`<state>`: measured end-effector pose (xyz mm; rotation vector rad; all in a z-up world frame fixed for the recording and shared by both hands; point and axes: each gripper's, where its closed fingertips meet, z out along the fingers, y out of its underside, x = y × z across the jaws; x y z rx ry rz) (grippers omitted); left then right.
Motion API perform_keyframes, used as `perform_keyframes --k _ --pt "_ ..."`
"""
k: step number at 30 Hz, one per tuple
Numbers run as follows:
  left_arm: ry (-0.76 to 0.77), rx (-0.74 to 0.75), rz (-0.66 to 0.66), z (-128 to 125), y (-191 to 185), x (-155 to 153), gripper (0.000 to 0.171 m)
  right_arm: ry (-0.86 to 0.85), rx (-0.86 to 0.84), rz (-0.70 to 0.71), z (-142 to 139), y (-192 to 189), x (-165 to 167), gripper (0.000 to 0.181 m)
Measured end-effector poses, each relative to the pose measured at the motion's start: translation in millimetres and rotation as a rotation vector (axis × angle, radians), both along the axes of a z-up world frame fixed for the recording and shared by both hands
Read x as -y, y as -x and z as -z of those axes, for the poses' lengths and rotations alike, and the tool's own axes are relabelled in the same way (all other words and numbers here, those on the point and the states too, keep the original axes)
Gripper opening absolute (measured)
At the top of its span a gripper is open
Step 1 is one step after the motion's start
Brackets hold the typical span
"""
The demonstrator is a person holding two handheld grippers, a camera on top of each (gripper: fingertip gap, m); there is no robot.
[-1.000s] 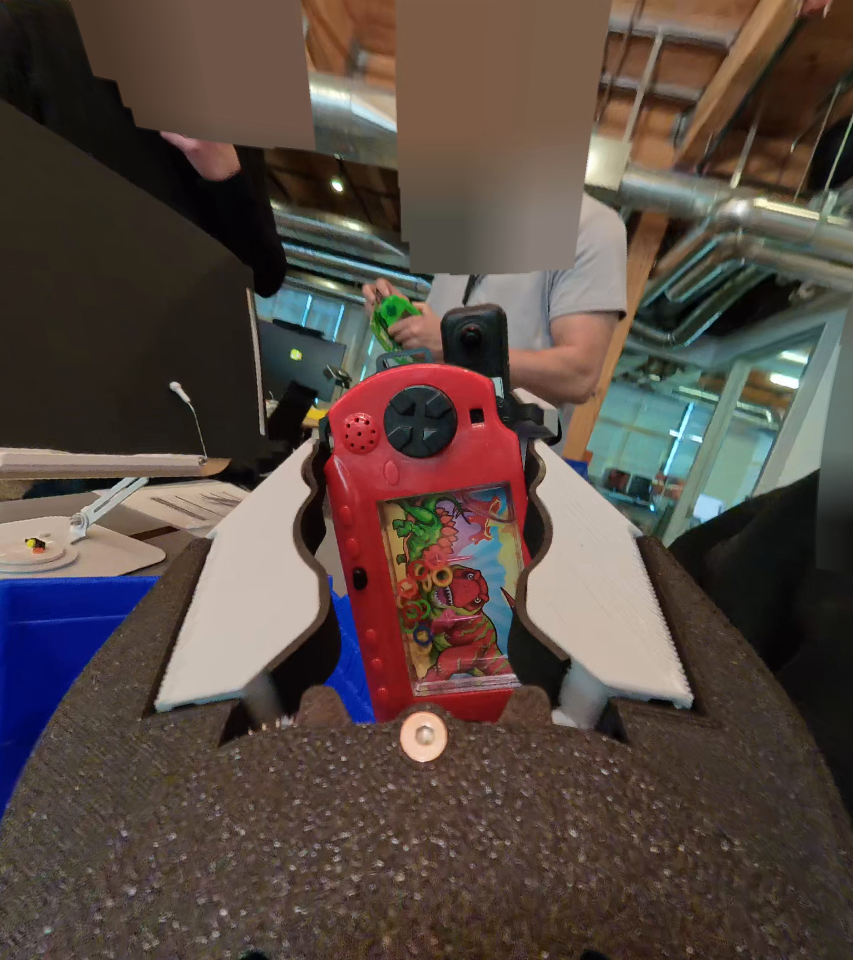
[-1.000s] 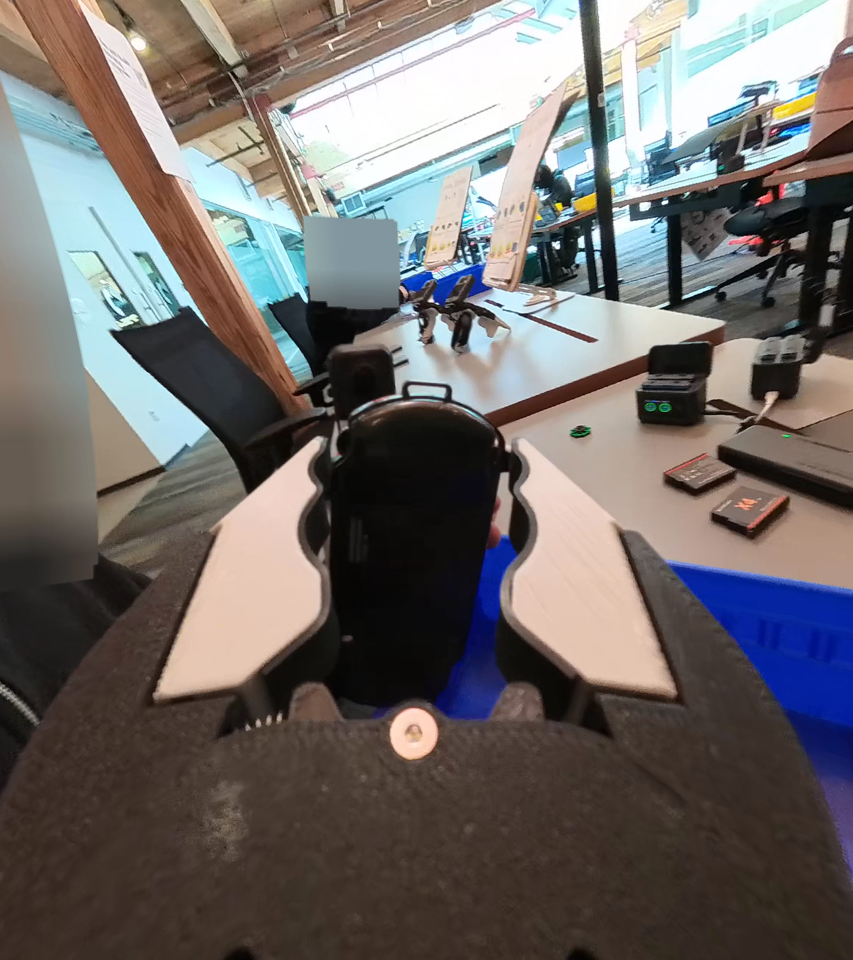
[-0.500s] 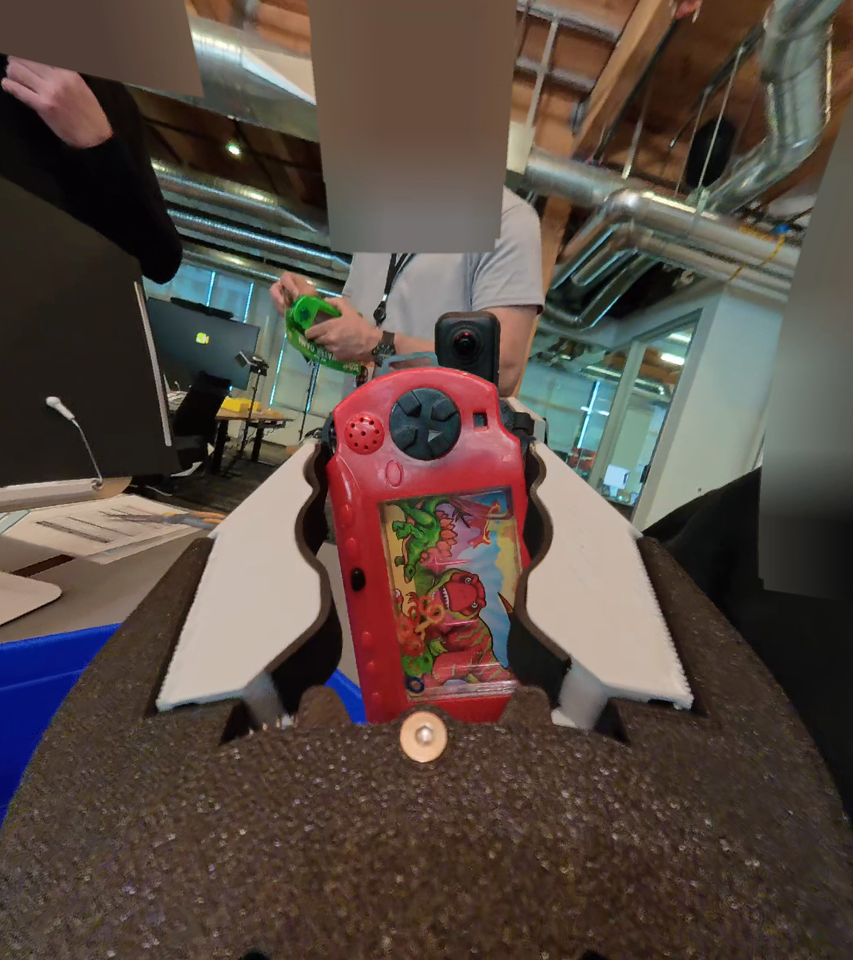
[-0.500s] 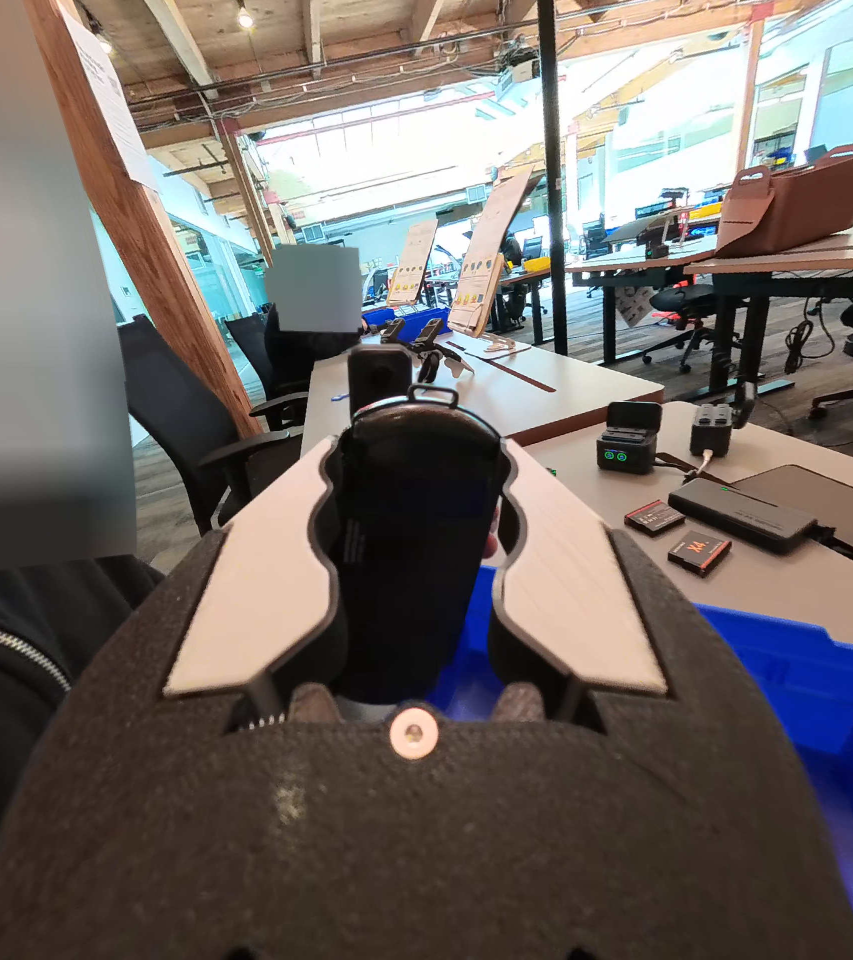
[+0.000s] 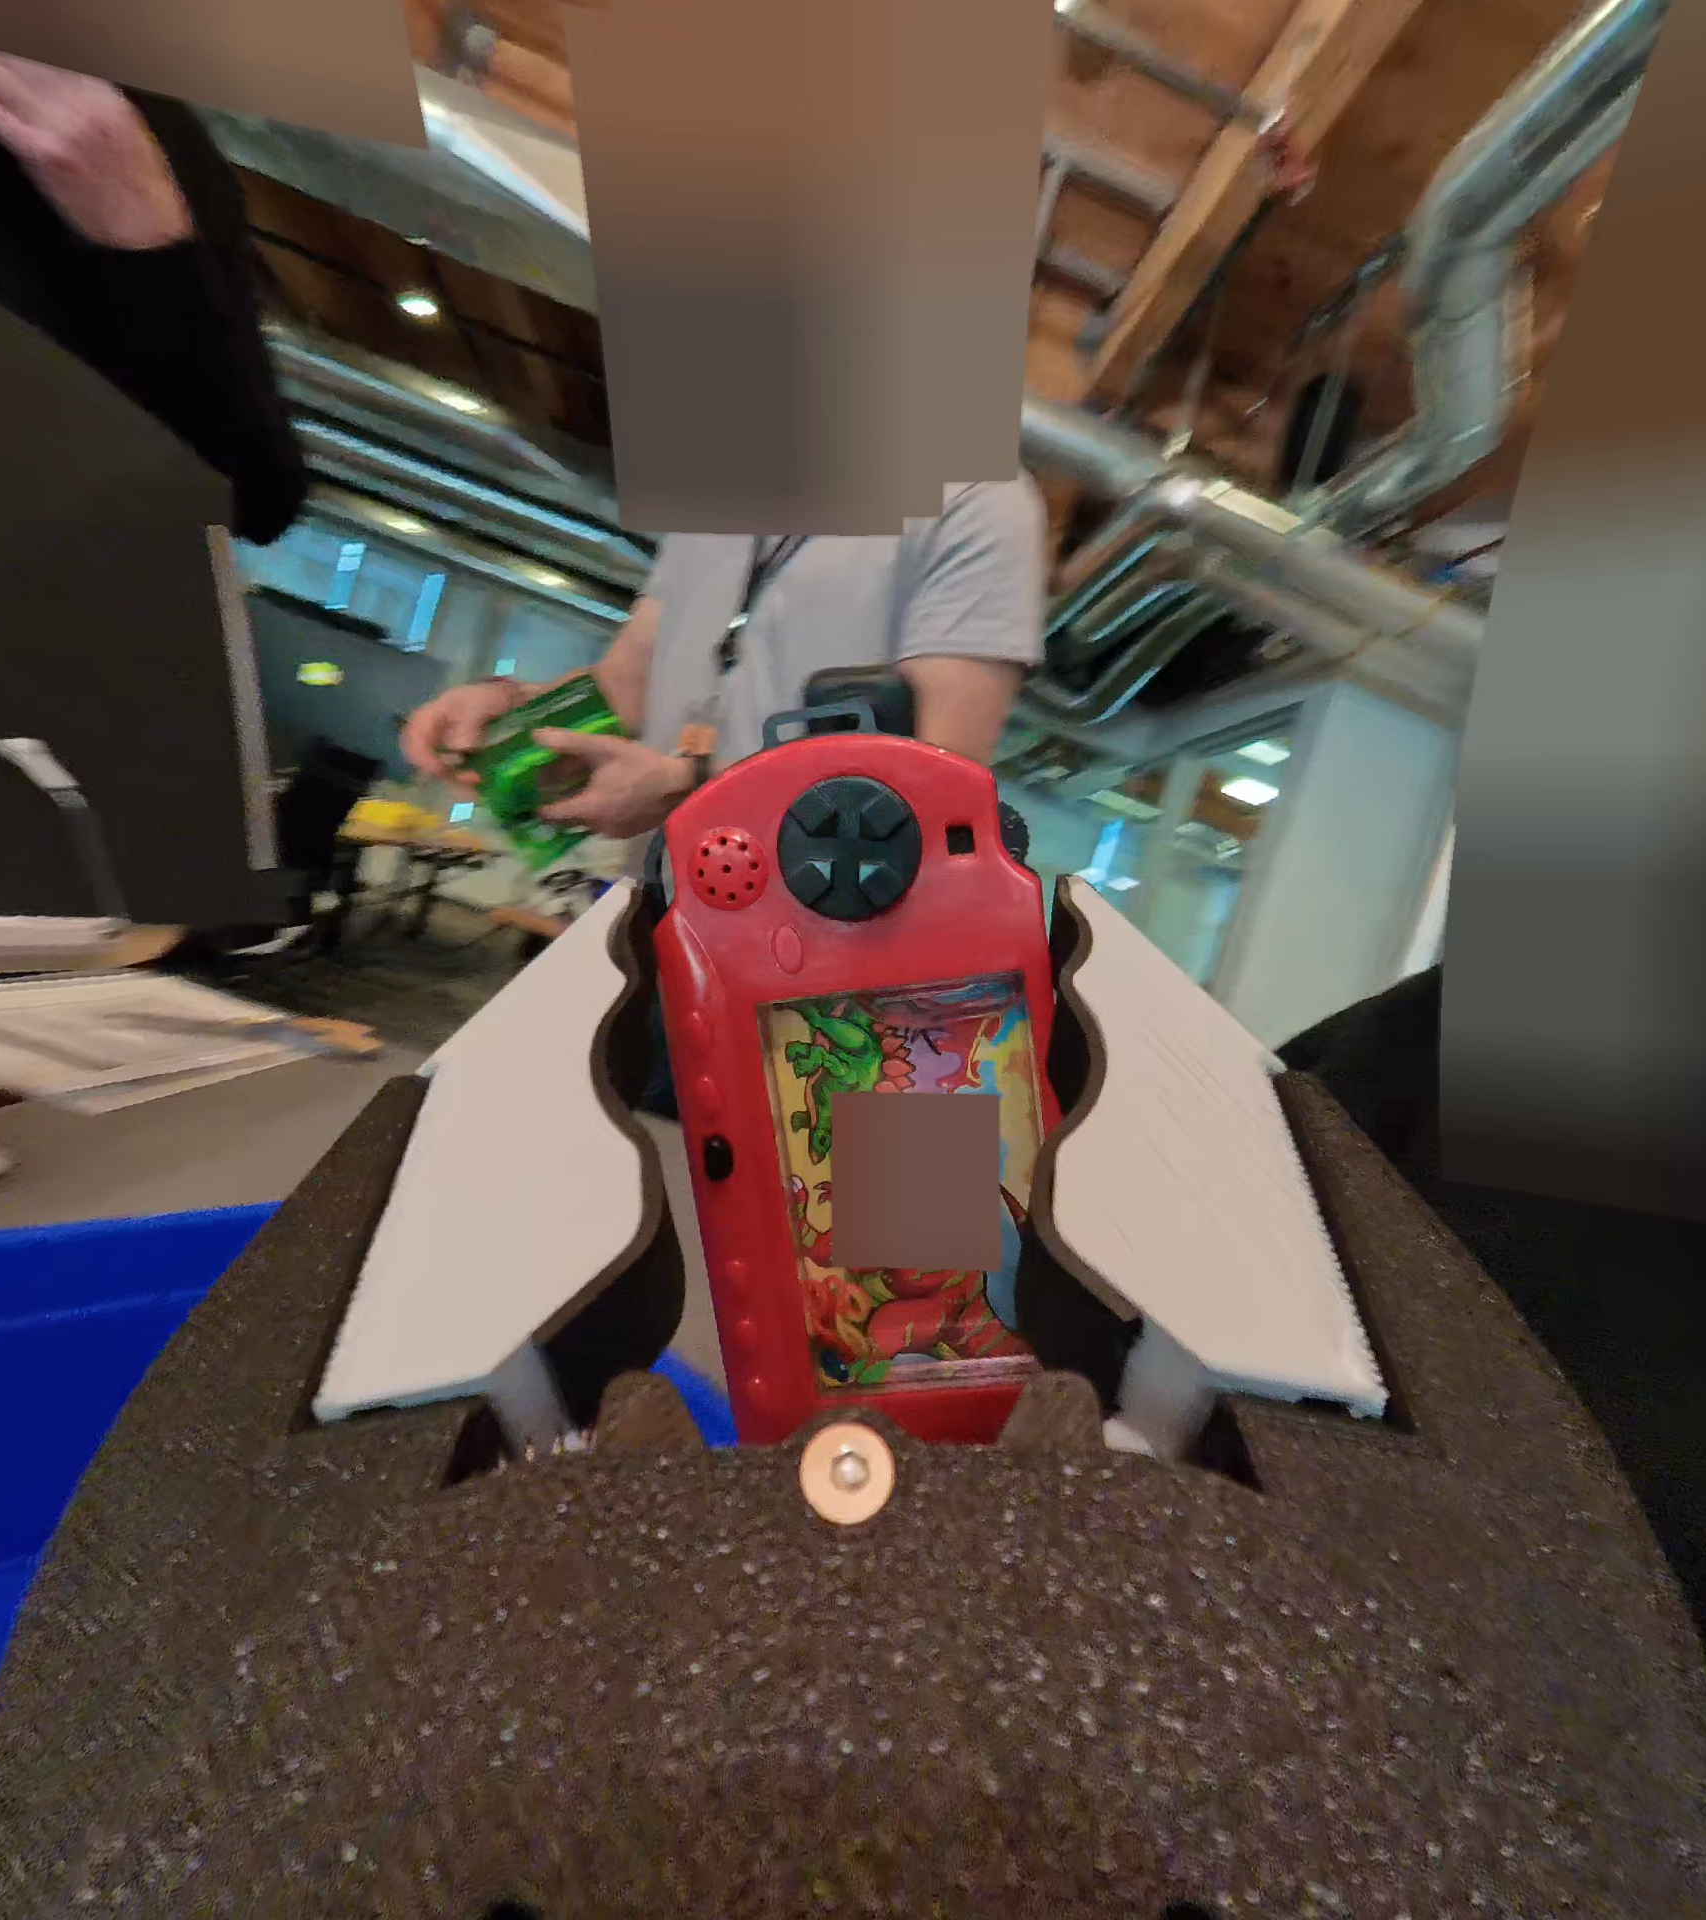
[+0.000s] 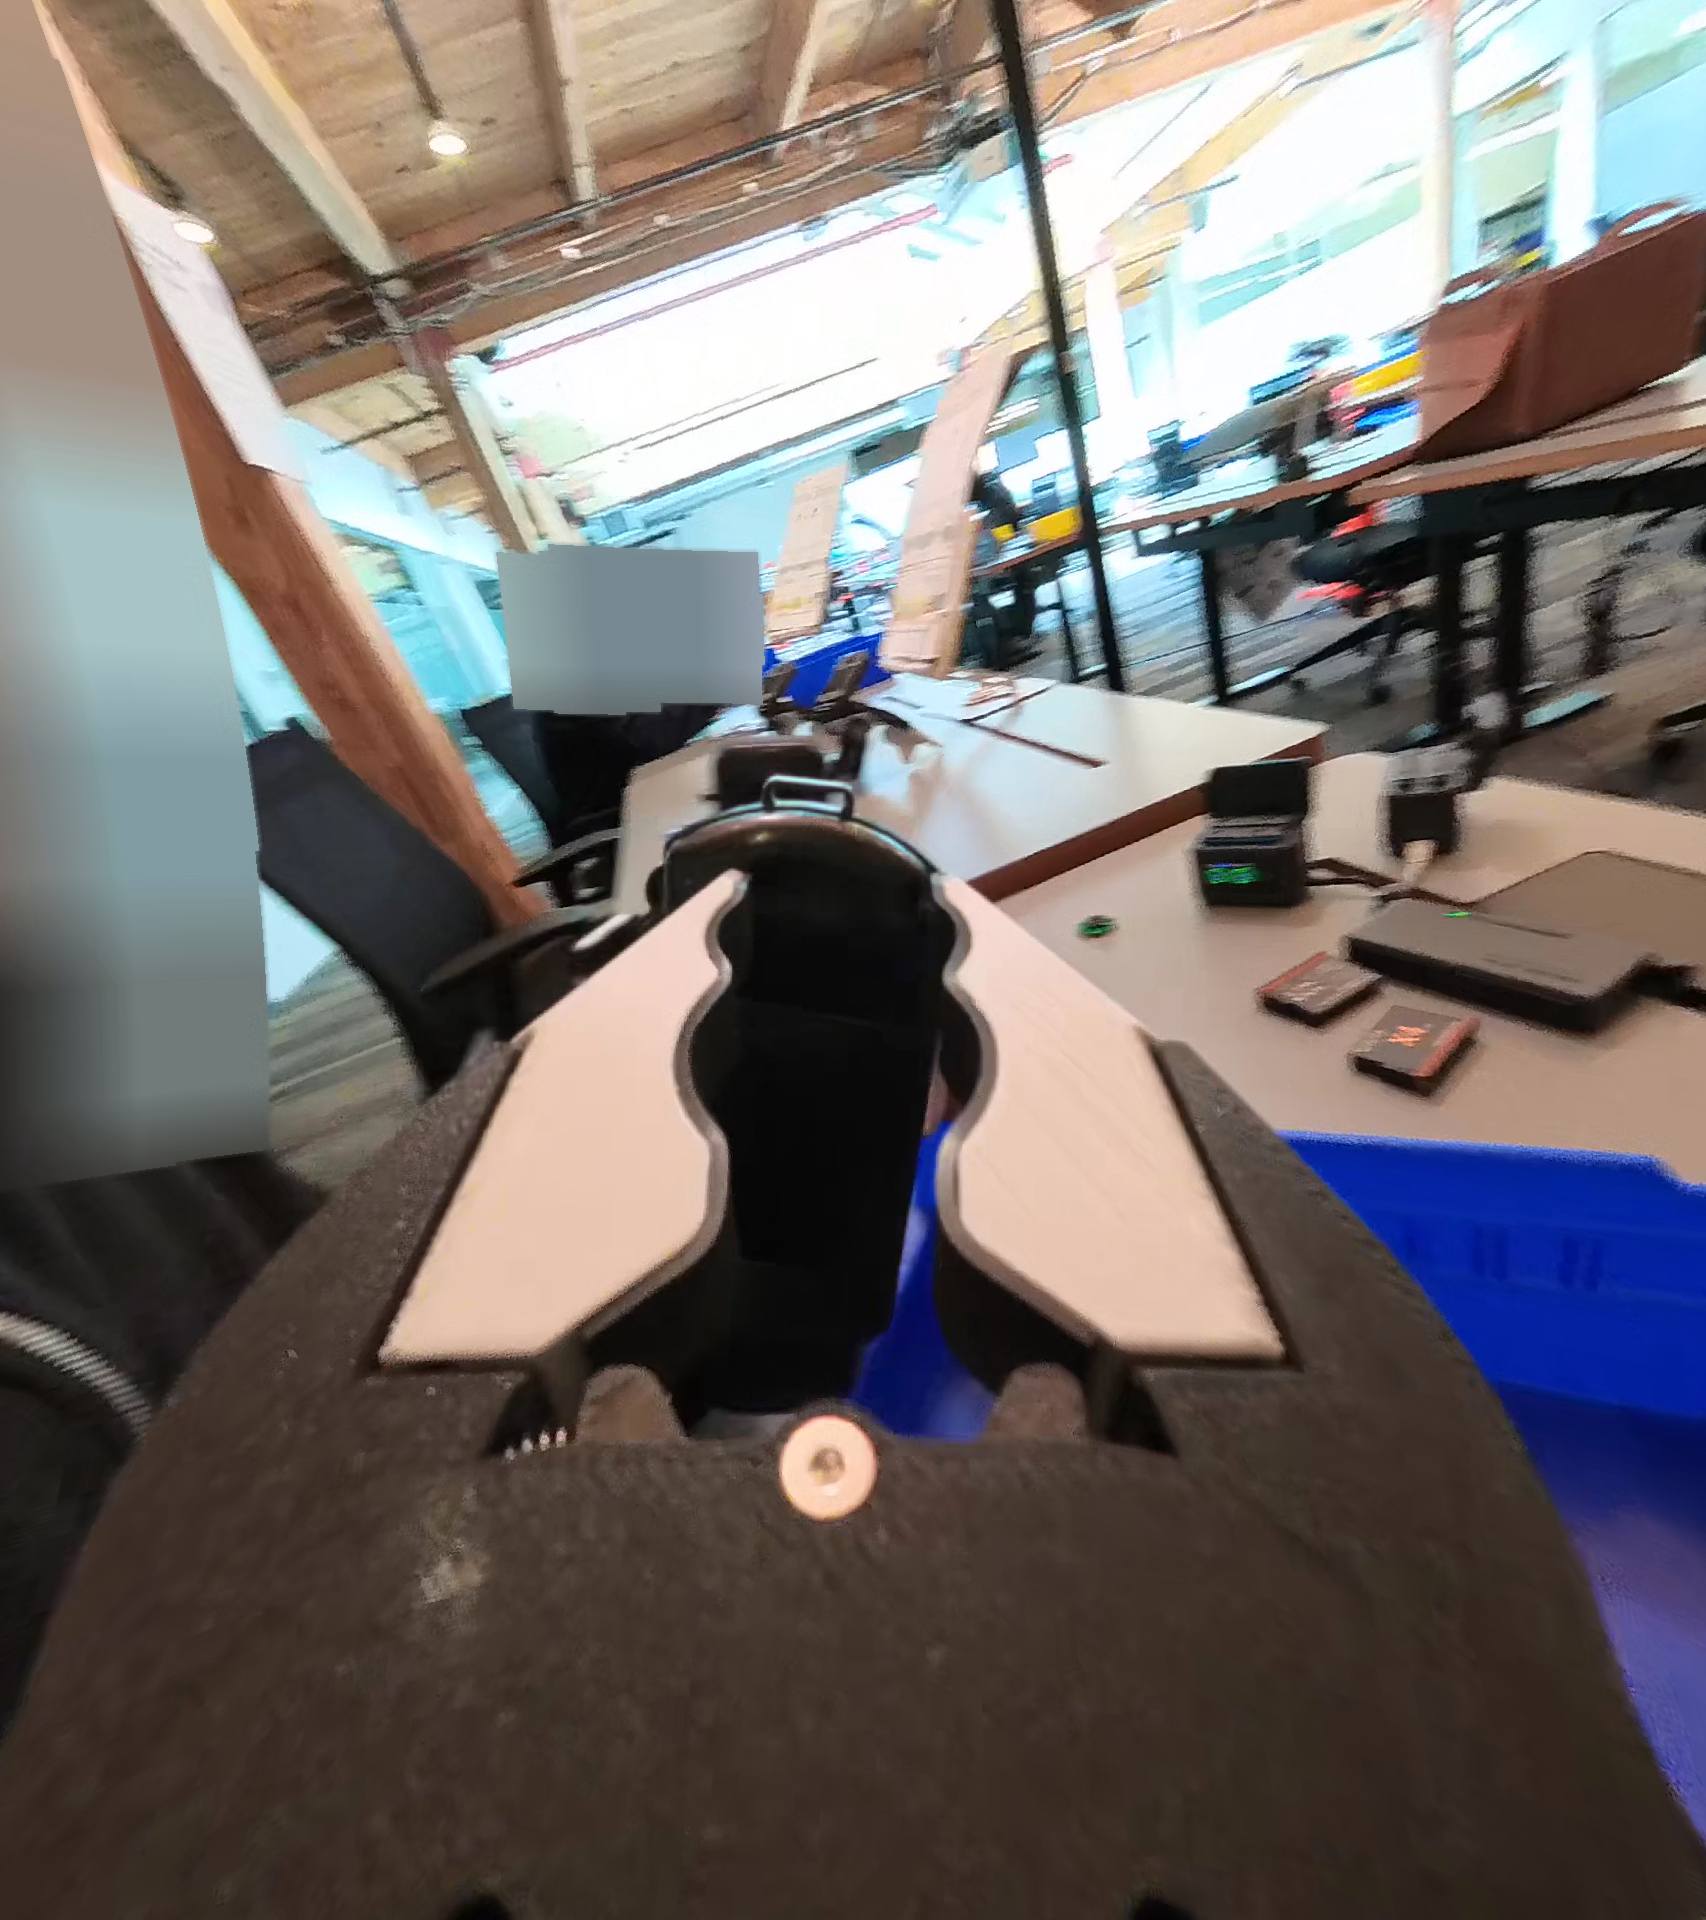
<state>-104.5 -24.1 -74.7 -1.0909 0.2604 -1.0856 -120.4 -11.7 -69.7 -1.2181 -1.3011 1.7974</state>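
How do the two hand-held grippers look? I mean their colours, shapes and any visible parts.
Both look alike. The left gripper and the right gripper each have a dark, speckled, rounded body with a round metal screw at its front edge. Two pale flat fingers spread forward in a V; their wavy inner edges carry black pads. No cables or markings show.

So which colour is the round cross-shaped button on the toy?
Black, set in the red handheld toy; the left wrist view shows the button best.

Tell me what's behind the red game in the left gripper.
A person in a grey T-shirt holds a green toy. A black part peeks over the red game; the rest is covered.
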Motion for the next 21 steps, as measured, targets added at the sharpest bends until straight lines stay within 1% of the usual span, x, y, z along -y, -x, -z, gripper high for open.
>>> perform_keyframes --k 2,3,4,6,7,8,10,13,15,18,21 --pt "0.021 -0.099 -0.109 9 3 -7 0.076 -0.055 -0.014 0.096 4 1 -9 0.038" --pt "0.021 -0.130 -0.134 11 2 -8 0.076 -0.070 -0.023 0.119 5 0 -11 0.041" --pt "0.022 -0.144 -0.132 11 1 -7 0.076 -0.066 -0.031 0.120 5 -1 -11 0.043" --pt "0.027 -0.130 -0.116 11 -1 -7 0.076 -0.010 -0.022 0.079 5 -2 -10 0.046" --pt "0.032 -0.112 -0.109 11 -1 -8 0.076 0.032 -0.024 0.045 3 -4 -9 0.060" --pt "0.042 -0.092 -0.104 12 0 -11 0.076 0.071 -0.035 0.002 0 -7 -8 0.067" --pt "0.075 -0.073 -0.121 17 4 -17 0.076 0.104 -0.052 -0.031 -2 -10 -8 0.068" --pt "0.098 -0.162 -0.150 27 -5 -23 0.076 0.029 -0.018 0.019 10 -5 -10 0.068" --pt "0.108 -0.216 -0.169 32 -12 -26 0.076 -0.005 -0.004 0.027 15 -2 -8 0.069" --pt "0.130 -0.260 -0.193 38 -17 -32 0.076 0.004 0.013 -0.001 20 3 -5 0.068" --pt "0.146 -0.282 -0.217 42 -17 -35 0.075 -0.005 0.031 0.001 24 6 -6 0.066"
